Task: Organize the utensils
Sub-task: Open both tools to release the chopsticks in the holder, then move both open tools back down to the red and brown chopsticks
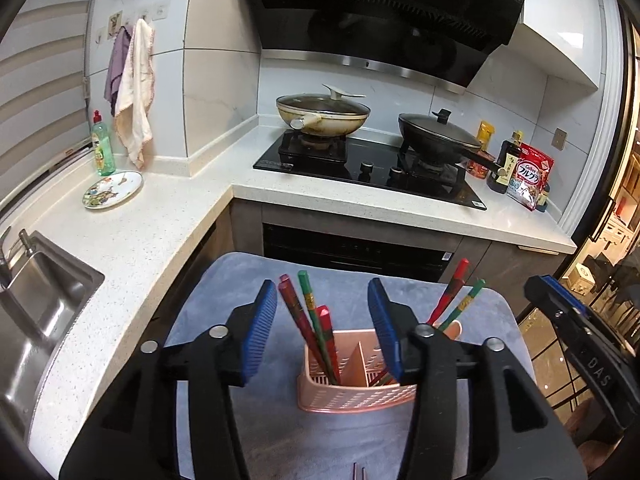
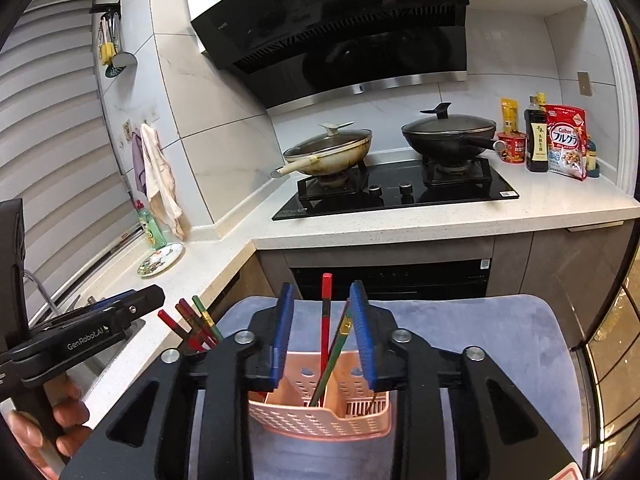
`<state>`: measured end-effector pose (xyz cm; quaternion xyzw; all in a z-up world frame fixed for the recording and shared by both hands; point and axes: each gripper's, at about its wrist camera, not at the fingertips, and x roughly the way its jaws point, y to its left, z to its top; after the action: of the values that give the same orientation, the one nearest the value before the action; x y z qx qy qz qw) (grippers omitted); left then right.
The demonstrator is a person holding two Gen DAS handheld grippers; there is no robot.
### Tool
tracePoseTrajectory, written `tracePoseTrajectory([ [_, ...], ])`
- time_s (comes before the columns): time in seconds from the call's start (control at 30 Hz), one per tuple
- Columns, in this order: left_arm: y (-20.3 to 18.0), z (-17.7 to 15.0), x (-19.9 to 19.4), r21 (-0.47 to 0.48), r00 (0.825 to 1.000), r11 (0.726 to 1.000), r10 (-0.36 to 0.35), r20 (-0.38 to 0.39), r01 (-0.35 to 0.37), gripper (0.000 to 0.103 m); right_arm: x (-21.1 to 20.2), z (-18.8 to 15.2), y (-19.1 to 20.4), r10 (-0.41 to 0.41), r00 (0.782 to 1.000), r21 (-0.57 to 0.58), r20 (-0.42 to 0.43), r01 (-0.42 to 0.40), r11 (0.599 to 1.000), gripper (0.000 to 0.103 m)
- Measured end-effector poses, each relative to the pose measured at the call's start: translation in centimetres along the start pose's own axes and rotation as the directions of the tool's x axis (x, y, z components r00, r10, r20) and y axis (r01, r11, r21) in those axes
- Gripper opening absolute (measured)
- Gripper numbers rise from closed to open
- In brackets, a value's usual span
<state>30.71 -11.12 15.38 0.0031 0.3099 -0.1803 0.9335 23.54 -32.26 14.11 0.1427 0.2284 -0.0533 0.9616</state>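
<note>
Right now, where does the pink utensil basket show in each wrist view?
Left wrist: pink utensil basket low centre, between the left gripper's jaws.
Right wrist: basket low centre, between the right gripper's jaws.
Shared landmark: black wok on the stove's right burner.

Each wrist camera looks forward and downward along its own fingers, close above the caddy [image 1: 352,384] ahead. Both views share caddy, stove [image 2: 396,192] and counter [image 1: 152,232] beyond.
</note>
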Motion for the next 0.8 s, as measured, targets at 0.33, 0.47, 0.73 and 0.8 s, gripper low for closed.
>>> tracePoseTrajectory([
  [0.33,0.0,-3.5,-6.1,0.032,0.998,0.998,0.055,0.033,-0.056,0.072,-6.6,-4.0,0.6,0.000,1.000,-0.030,-0.022,0.000,1.000,0.034],
  [0.47,-0.4,-6.3,-8.4,0.063,0.996,0.994,0.084,0.034,-0.086,0.073,-9.2,-7.1,0.7,0.010,0.998,-0.026,-0.058,-0.011,1.000,0.035],
  [0.73,-1.2,-12.0,-11.6,0.084,0.995,0.991,0.103,-0.003,-0.103,0.077,-13.6,-13.8,1.1,0.016,0.991,-0.005,-0.132,-0.017,1.000,0.039],
  [0.8,-1.0,-13.7,-12.2,0.080,0.994,0.992,0.104,-0.017,-0.102,0.082,-14.2,-15.5,1.2,0.011,0.988,-0.009,-0.152,-0.013,1.000,0.040],
])
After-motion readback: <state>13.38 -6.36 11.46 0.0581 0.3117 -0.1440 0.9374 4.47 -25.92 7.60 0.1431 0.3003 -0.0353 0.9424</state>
